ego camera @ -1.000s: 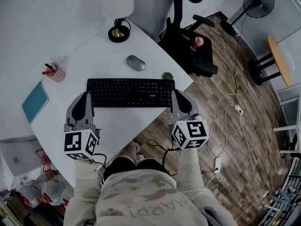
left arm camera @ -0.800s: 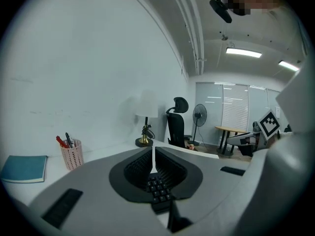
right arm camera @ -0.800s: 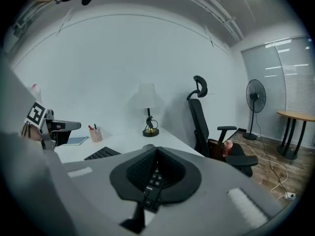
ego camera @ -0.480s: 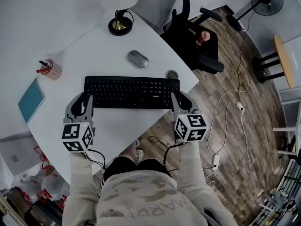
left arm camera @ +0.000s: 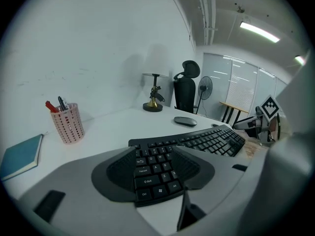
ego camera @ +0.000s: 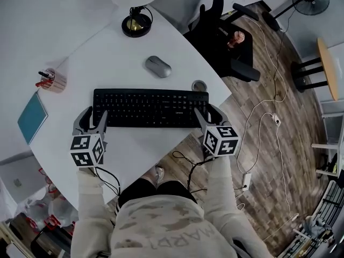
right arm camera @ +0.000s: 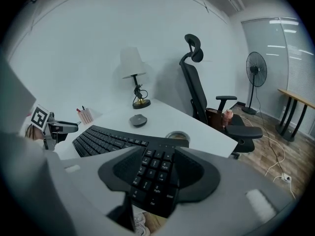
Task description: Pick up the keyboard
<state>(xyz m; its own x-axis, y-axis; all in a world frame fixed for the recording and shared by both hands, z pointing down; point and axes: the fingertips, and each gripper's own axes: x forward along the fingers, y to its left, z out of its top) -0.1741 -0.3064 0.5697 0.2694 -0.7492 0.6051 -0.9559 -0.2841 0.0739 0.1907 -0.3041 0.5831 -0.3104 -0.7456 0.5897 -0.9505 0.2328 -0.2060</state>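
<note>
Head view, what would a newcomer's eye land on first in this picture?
The long black keyboard lying across the middle of the white table draws the eye first. The left gripper and the right gripper sit at its two ends, their jaws opening with a keyboard end between each pair. Beyond it lie a grey mouse and, at the table's far edge, a lamp.

Keyboard [left arm camera: 197, 140] end partly behind fingers [left arm camera: 115, 173]
</note>
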